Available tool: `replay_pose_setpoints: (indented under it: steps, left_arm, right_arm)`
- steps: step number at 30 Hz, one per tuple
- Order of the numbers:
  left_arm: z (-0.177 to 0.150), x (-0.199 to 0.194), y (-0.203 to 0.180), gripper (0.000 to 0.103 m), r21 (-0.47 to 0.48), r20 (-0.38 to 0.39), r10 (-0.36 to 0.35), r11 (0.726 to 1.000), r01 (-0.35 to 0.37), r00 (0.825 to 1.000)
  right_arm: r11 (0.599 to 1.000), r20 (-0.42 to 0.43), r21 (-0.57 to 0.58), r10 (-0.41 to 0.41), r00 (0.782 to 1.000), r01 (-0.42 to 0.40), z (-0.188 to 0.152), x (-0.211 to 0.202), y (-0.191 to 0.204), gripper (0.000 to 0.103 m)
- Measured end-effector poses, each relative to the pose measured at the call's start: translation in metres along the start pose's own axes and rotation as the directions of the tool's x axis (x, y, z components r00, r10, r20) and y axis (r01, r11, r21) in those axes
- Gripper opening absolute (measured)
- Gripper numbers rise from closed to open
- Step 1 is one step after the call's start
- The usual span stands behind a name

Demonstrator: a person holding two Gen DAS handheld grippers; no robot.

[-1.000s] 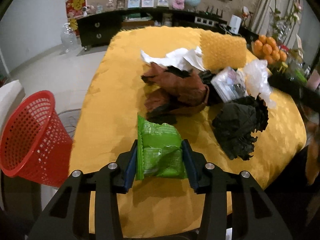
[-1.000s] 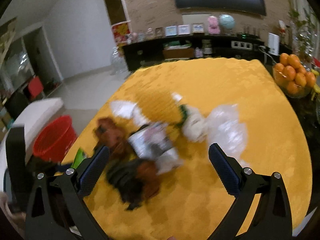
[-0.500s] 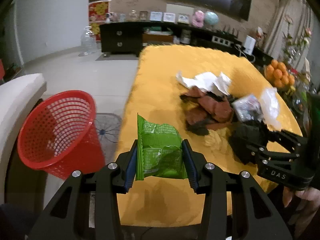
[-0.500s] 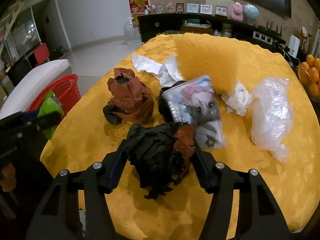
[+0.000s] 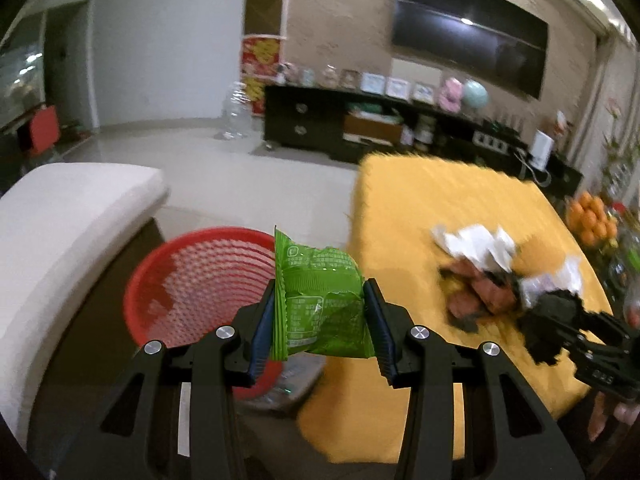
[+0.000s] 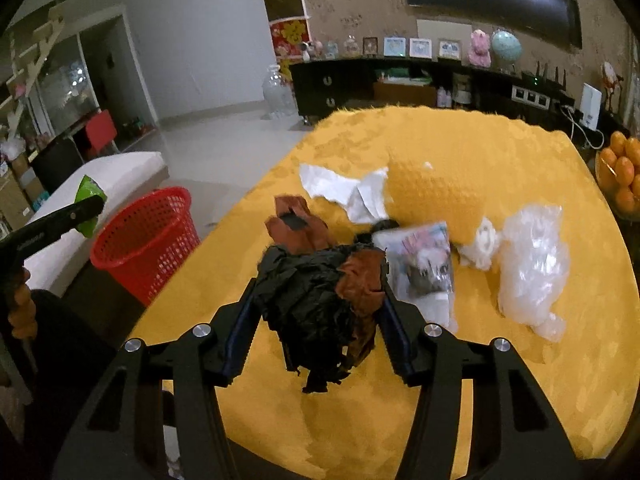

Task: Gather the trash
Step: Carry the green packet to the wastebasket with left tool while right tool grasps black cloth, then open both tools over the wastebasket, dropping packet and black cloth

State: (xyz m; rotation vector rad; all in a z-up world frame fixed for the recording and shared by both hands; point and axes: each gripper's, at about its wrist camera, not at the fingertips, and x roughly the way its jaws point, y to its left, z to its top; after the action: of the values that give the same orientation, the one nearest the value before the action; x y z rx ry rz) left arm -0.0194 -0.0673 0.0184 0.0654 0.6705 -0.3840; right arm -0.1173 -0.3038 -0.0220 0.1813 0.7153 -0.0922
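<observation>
My left gripper [image 5: 320, 312] is shut on a green snack wrapper [image 5: 320, 308] and holds it in the air at the right rim of the red mesh basket [image 5: 200, 280], off the table's left edge. My right gripper [image 6: 320, 308] is shut on a crumpled black and brown wrapper [image 6: 320, 304], lifted just above the yellow table [image 6: 480, 152]. The basket [image 6: 148, 236] and the left gripper with the green wrapper [image 6: 90, 196] show at the left of the right wrist view.
On the table lie a brown wrapper [image 6: 296, 224], white torn paper [image 6: 344, 188], a printed plastic packet [image 6: 424, 256], a white wad [image 6: 484, 240] and a clear plastic bag [image 6: 536, 264]. A bowl of oranges [image 6: 624, 172] stands at the right edge. A white bench [image 5: 60, 232] is beside the basket.
My left gripper has swung left with the green wrapper, from over the table to the basket. My right gripper has closed on the black and brown wrapper and lifted it slightly.
</observation>
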Motion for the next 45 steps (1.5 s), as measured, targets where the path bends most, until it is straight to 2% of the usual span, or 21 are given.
replay_pose_setpoints:
  steps: [8, 14, 17, 22, 29, 36, 39, 40, 42, 43, 44, 45]
  left_arm:
    - [0.02, 0.008, 0.05, 0.041, -0.095, 0.008, 0.107, 0.99, -0.106, 0.994]
    - [0.034, 0.022, 0.067, 0.041, -0.103, 0.013, 0.151, 0.983, -0.149, 0.988]
    - [0.038, 0.028, 0.077, 0.041, -0.103, 0.014, 0.172, 0.98, -0.17, 0.985]
    - [0.033, 0.037, 0.099, 0.041, -0.141, -0.006, 0.188, 0.972, -0.187, 0.982]
    - [0.028, 0.053, 0.113, 0.041, -0.137, -0.058, 0.212, 0.966, -0.218, 0.976]
    - [0.024, 0.062, 0.125, 0.041, -0.174, -0.119, 0.198, 0.961, -0.217, 0.973]
    - [0.022, 0.061, 0.127, 0.042, -0.174, -0.118, 0.196, 0.961, -0.215, 0.973]
    - [0.022, 0.061, 0.128, 0.044, -0.171, -0.118, 0.194, 0.962, -0.213, 0.974]
    - [0.022, 0.061, 0.127, 0.056, -0.165, -0.119, 0.189, 0.964, -0.207, 0.975]
    - [0.023, 0.06, 0.127, 0.066, -0.163, -0.116, 0.191, 0.964, -0.208, 0.975]
    - [0.023, 0.059, 0.127, 0.073, -0.161, -0.11, 0.201, 0.963, -0.217, 0.973]
    - [0.022, 0.057, 0.127, 0.074, -0.163, -0.105, 0.205, 0.962, -0.22, 0.973]
  right_arm:
    - [1.0, 0.001, -0.007, 0.025, 1.0, -0.025, 0.024, 0.011, 0.012, 0.054]
    - [0.997, 0.006, -0.045, 0.065, 0.998, -0.065, 0.052, 0.03, 0.04, 0.054]
    - [0.992, -0.006, -0.054, 0.112, 0.994, -0.112, 0.068, 0.046, 0.06, 0.054]
    - [0.977, -0.048, -0.097, 0.188, 0.981, -0.192, 0.086, 0.078, 0.105, 0.054]
    - [0.948, -0.142, -0.121, 0.278, 0.95, -0.296, 0.098, 0.123, 0.156, 0.055]
    - [0.929, -0.222, -0.122, 0.319, 0.922, -0.35, 0.095, 0.151, 0.186, 0.056]
    - [0.927, -0.232, -0.113, 0.327, 0.916, -0.359, 0.094, 0.153, 0.188, 0.061]
    - [0.926, -0.233, -0.104, 0.331, 0.914, -0.362, 0.095, 0.154, 0.188, 0.065]
    - [0.925, -0.235, -0.078, 0.345, 0.908, -0.372, 0.098, 0.157, 0.186, 0.071]
    - [0.923, -0.234, -0.057, 0.357, 0.904, -0.379, 0.098, 0.157, 0.184, 0.077]
    - [0.923, -0.232, -0.049, 0.36, 0.903, -0.381, 0.097, 0.156, 0.182, 0.077]
    - [0.924, -0.23, -0.042, 0.362, 0.903, -0.381, 0.097, 0.154, 0.18, 0.077]
